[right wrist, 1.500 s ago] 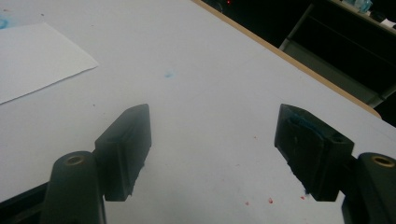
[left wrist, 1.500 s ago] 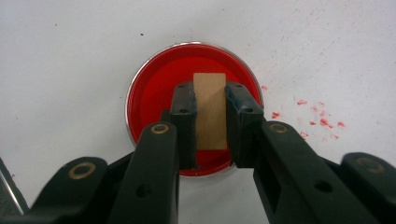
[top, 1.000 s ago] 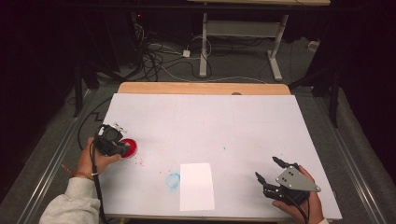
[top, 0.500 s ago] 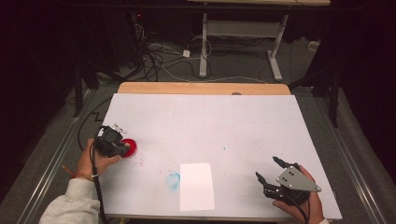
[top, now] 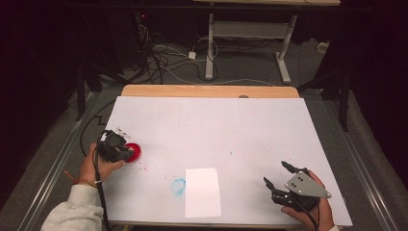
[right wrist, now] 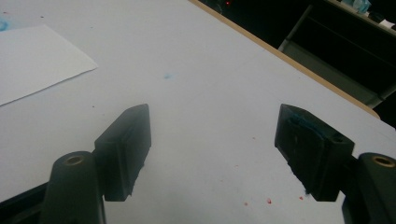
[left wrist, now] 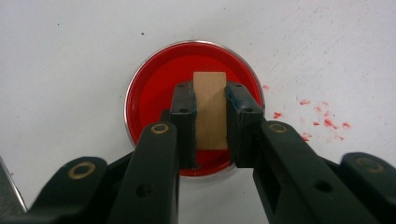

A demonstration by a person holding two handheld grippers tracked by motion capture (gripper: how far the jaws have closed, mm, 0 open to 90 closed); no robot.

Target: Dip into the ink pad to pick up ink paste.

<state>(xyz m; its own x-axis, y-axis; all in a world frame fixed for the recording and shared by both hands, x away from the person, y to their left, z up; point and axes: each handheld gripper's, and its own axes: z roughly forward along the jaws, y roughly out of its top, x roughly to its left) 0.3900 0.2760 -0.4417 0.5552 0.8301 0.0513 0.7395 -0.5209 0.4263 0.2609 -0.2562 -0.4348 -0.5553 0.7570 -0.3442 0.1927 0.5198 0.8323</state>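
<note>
A round red ink pad (left wrist: pixel 159 84) in a metal rim lies on the white table cover at the left (top: pixel 133 152). My left gripper (left wrist: pixel 210 100) (top: pixel 118 147) points down over it, shut on a small wooden block (left wrist: pixel 210 109) that stands on the red surface. At the table's front right my right gripper (top: pixel 279 182) (right wrist: pixel 212 154) rests open, nothing between its jaws. A white sheet of paper (top: pixel 202 191) lies near the front edge, with a blue round stamp mark (top: pixel 178 186) on the table cover beside its left side.
Red ink specks (left wrist: pixel 322 119) dot the cover right of the pad. The wooden table edge (top: pixel 207 91) runs along the far side. Beyond it are cables (top: pixel 163 57) and a desk frame (top: pixel 250 33) on the floor.
</note>
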